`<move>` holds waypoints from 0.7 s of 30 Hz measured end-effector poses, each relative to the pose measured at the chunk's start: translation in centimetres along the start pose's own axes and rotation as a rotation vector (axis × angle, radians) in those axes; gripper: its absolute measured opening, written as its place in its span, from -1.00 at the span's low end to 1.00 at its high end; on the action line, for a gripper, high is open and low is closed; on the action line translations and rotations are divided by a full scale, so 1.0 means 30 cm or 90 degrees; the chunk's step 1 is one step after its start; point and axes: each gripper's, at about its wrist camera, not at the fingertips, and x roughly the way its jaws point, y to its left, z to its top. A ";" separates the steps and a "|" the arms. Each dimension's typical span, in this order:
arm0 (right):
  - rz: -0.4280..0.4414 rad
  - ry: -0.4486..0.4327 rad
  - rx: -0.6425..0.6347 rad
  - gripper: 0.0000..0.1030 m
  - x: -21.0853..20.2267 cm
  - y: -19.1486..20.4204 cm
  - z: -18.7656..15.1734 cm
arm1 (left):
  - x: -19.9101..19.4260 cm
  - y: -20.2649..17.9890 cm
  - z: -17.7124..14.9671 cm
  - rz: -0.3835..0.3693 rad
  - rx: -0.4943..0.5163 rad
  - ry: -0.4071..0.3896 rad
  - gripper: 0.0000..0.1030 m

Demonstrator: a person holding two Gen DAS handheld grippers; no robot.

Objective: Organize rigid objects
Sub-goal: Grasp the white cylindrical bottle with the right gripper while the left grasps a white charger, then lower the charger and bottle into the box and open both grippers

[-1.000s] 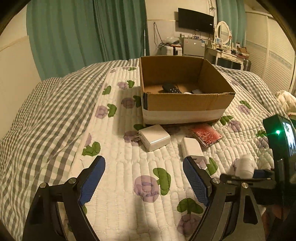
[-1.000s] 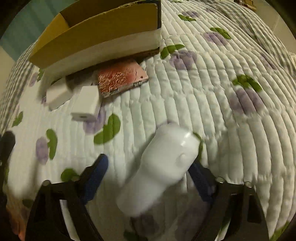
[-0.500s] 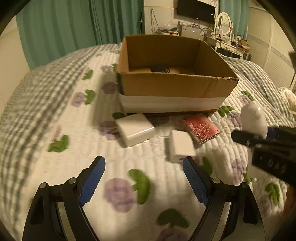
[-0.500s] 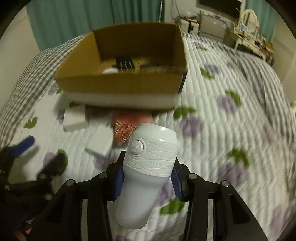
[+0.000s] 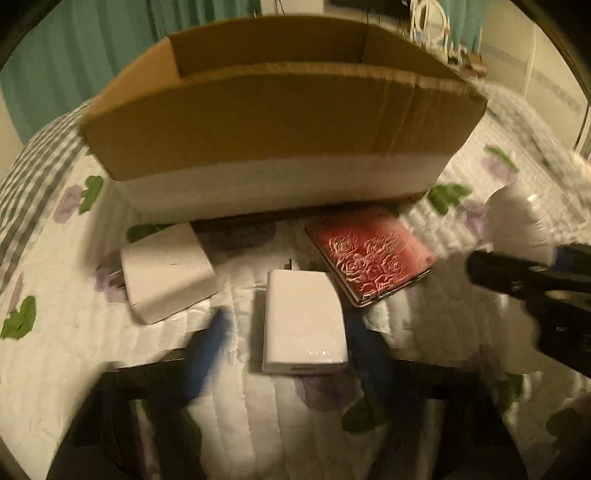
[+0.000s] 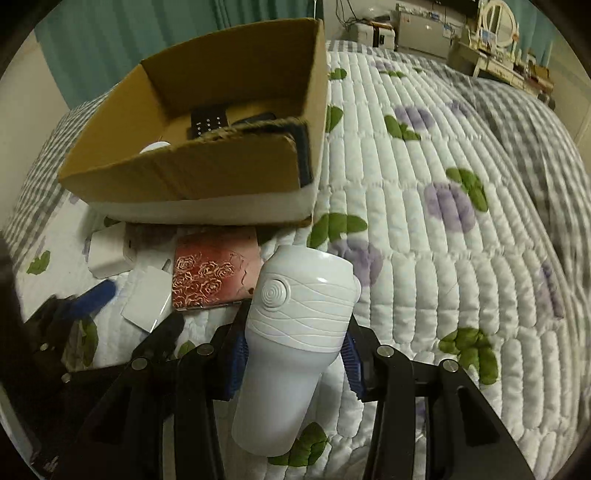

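Note:
My left gripper [image 5: 288, 326] is low over the quilt, motion-blurred, its jaws closing around a small white charger block [image 5: 304, 321]. A gap still shows at the left blue pad [image 5: 212, 343]. The right wrist view shows that gripper [image 6: 129, 314] astride the same block [image 6: 146, 295]. My right gripper [image 6: 295, 349] is shut on a white ribbed handheld device [image 6: 295, 332] with a spiral button, held upright above the bed. That device [image 5: 517, 221] also appears at the right of the left wrist view. A larger white adapter [image 5: 166, 273] and a red rose-embossed case [image 5: 369, 254] lie before the cardboard box [image 5: 280, 122].
The open cardboard box [image 6: 221, 177] sits on a quilted floral bedspread [image 6: 424, 258] and holds a black remote [image 6: 208, 122] and other dark and white items. Green curtains hang behind. A dresser with a mirror [image 6: 495, 22] stands at the far right.
My left gripper came forward and down onto the small white block and its jaws narrowed. My right gripper shut on the white device, stood it upright and carried it toward the box.

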 end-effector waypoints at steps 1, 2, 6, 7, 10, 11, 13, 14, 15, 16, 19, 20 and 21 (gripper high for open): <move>0.005 0.000 0.002 -0.16 -0.001 -0.004 -0.002 | 0.007 -0.003 0.000 -0.005 0.004 0.003 -0.19; 0.008 -0.002 0.004 -0.16 -0.002 -0.007 -0.002 | 0.002 -0.002 0.001 -0.006 0.002 0.001 -0.22; 0.009 -0.013 0.002 -0.16 -0.021 -0.008 -0.006 | -0.044 0.013 -0.003 0.000 -0.008 -0.010 -0.22; 0.004 -0.017 0.000 -0.16 -0.030 -0.007 -0.010 | -0.062 0.017 -0.005 0.005 -0.008 -0.017 -0.22; -0.015 -0.043 -0.013 -0.16 -0.085 0.009 -0.023 | -0.149 0.042 -0.004 0.010 -0.017 -0.047 -0.22; -0.018 -0.050 -0.018 -0.16 -0.100 0.014 -0.023 | -0.186 0.055 0.002 0.014 -0.023 -0.058 -0.22; -0.030 -0.068 -0.030 -0.16 -0.150 0.030 -0.016 | -0.264 0.076 0.020 0.010 -0.032 -0.083 -0.22; -0.031 -0.075 -0.036 -0.16 -0.170 0.039 -0.013 | -0.293 0.087 0.030 0.008 -0.034 -0.095 -0.22; -0.031 -0.088 -0.044 -0.16 -0.207 0.050 -0.003 | -0.333 0.096 0.043 0.010 -0.036 -0.108 -0.22; -0.029 -0.099 -0.049 -0.16 -0.233 0.052 0.010 | -0.365 0.104 0.058 0.013 -0.035 -0.120 -0.22; -0.028 -0.138 -0.062 -0.16 -0.329 0.070 0.054 | -0.431 0.104 0.145 0.011 -0.037 -0.146 -0.22; -0.026 -0.150 -0.066 -0.16 -0.360 0.077 0.076 | -0.458 0.104 0.167 0.007 -0.038 -0.154 -0.22; -0.019 -0.164 -0.070 -0.16 -0.397 0.084 0.106 | -0.470 0.102 0.195 0.004 -0.038 -0.161 -0.22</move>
